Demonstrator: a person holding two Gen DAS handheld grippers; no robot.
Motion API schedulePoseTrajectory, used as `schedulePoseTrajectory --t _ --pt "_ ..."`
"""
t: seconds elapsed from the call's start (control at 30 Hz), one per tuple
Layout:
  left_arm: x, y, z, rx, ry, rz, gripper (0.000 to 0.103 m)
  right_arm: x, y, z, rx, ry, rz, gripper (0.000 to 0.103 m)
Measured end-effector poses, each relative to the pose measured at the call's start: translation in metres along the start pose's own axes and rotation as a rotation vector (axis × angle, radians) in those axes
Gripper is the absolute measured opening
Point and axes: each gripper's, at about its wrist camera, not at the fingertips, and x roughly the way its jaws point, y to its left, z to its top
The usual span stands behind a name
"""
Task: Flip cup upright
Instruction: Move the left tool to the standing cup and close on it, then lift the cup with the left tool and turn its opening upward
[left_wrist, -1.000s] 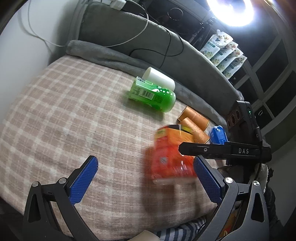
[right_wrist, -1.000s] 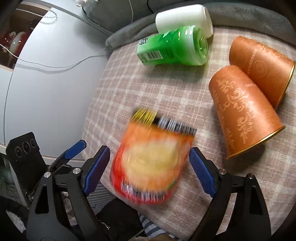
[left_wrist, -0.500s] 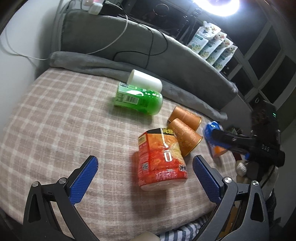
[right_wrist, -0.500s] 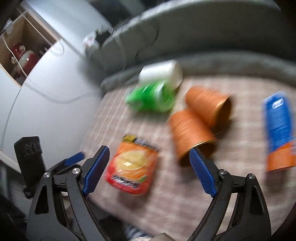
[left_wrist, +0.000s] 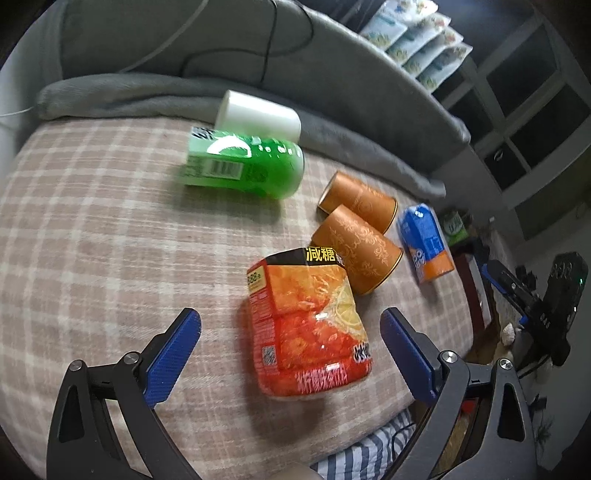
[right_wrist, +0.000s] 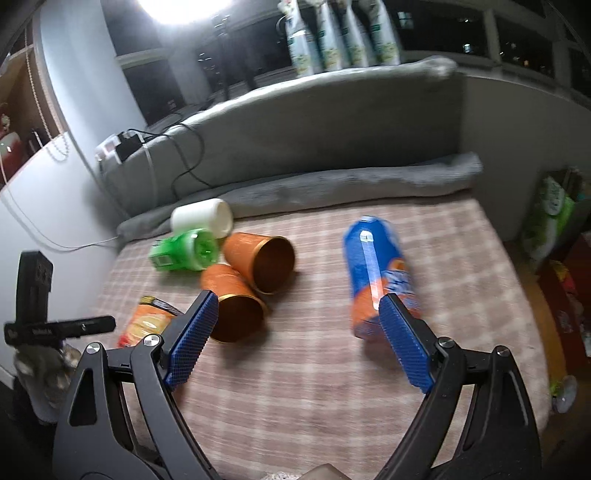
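Nearest to the left wrist camera, the left gripper (left_wrist: 290, 354) stands with its jaws spread wide and nothing between the blue pads but air, hovering just in front of an orange-red snack container (left_wrist: 306, 328) that stands on the checked blanket (left_wrist: 92, 236). Over in the right wrist view the right gripper (right_wrist: 295, 336) is likewise gaping wide and holds nothing, poised above the same pink-and-cream plaid cloth.

Just past the snack container lie the two orange cups: the near orange cup (left_wrist: 356, 253) rests on its side with its gold-rimmed mouth facing the right gripper's camera, touching the far orange cup (left_wrist: 356, 201), which also lies on its side behind it. To their right a blue and orange can (left_wrist: 424, 243) lies flat, apart from the cups. Farther back a green bottle (left_wrist: 243, 164) lies on its side, and a white cylinder (left_wrist: 258, 114) lies just behind it, at the blanket's edge.

Beyond these, a grey fleece roll (right_wrist: 332, 184) runs along the back of the surface, against a grey padded backrest (right_wrist: 314, 125) with black and white cables (right_wrist: 188, 155) draped over it. A row of patterned pouches (left_wrist: 417, 48) stands on the ledge behind. Dark windows (left_wrist: 535, 96) and a bright round lamp (right_wrist: 184, 7) close off the room; a white wall (right_wrist: 55, 206) rises at the left.
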Motion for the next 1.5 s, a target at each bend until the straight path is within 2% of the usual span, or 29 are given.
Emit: schedulePoseTrajectory --t 0.13,0.33,0.5,0.63,0.77,0.87,0.97,1.2,1.5 --pt "0.014 0.000 0.012 -0.018 0.077 -0.036 0.097 -0.007 -0.010 -0.007 0.014 -0.007 -0.028 0.091" --pt "0.036 0.006 0.026 -0.068 0.157 -0.044 0.097 -0.011 -0.017 -0.012 0.042 -0.005 -0.035 0.091" --pt "0.053 0.020 0.023 -0.152 0.222 -0.085 0.097 -0.008 -0.019 -0.014 0.055 0.000 -0.030 0.091" --pt "0.060 0.024 0.020 -0.158 0.242 -0.095 0.097 -0.004 -0.022 -0.018 0.067 0.011 -0.034 0.091" --pt "0.064 0.018 0.022 -0.141 0.239 -0.085 0.096 -0.004 -0.026 -0.020 0.082 0.012 -0.040 0.091" --pt "0.065 0.016 0.025 -0.127 0.242 -0.087 0.087 -0.004 -0.030 -0.021 0.090 0.012 -0.046 0.091" --pt "0.064 0.014 0.025 -0.113 0.236 -0.088 0.083 -0.003 -0.033 -0.021 0.101 0.012 -0.047 0.091" --pt "0.063 0.001 0.026 -0.069 0.209 -0.079 0.080 -0.001 -0.035 -0.022 0.113 0.014 -0.052 0.092" --pt "0.035 -0.020 0.014 0.045 0.075 -0.026 0.079 0.002 -0.033 -0.022 0.109 0.016 -0.044 0.092"
